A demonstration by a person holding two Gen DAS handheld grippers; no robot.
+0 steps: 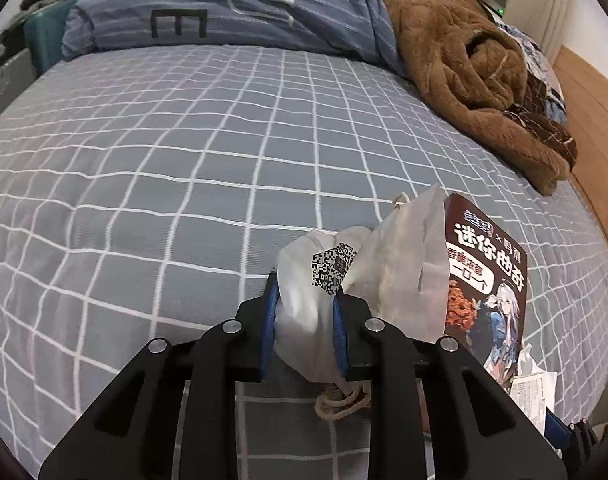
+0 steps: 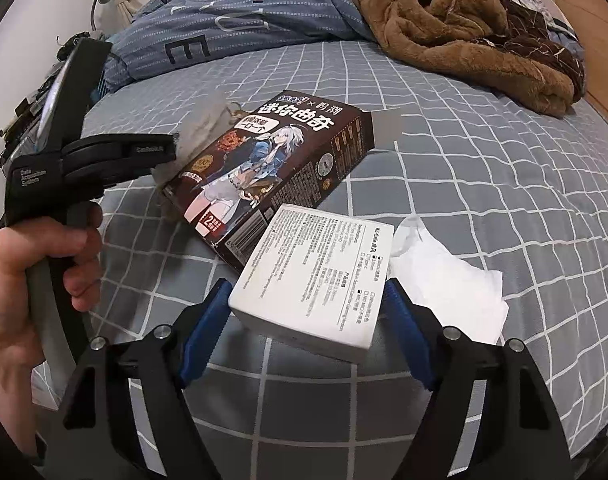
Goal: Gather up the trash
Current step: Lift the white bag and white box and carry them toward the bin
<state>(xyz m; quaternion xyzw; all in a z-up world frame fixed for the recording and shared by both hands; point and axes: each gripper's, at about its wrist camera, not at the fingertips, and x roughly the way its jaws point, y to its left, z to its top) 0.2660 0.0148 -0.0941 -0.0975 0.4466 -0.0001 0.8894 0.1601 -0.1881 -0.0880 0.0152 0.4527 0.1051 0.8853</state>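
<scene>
- The crumpled white bag (image 1: 304,300), with a QR code and a twine cord, lies on the bed (image 1: 164,160) against the dark cookie box (image 2: 272,160); the left hand-held gripper (image 1: 305,320) is clenched on it, blue pads pressing both sides.
- Only the left wrist view shows that grip closely; the right wrist view shows the left hand-held gripper from the side, held in a person's hand (image 2: 36,280), with the bag mostly hidden behind the box.
- The white box (image 2: 315,280) appears clearly only in the right wrist view, lying between the jaws of the right hand-held gripper (image 2: 304,320); they stand apart, and I cannot tell whether the pads touch it.
- A crumpled white tissue (image 2: 447,280) lies just right of the white box.
- Farther back lie a blue striped duvet (image 1: 224,12) and a brown fleece blanket (image 1: 463,68).
</scene>
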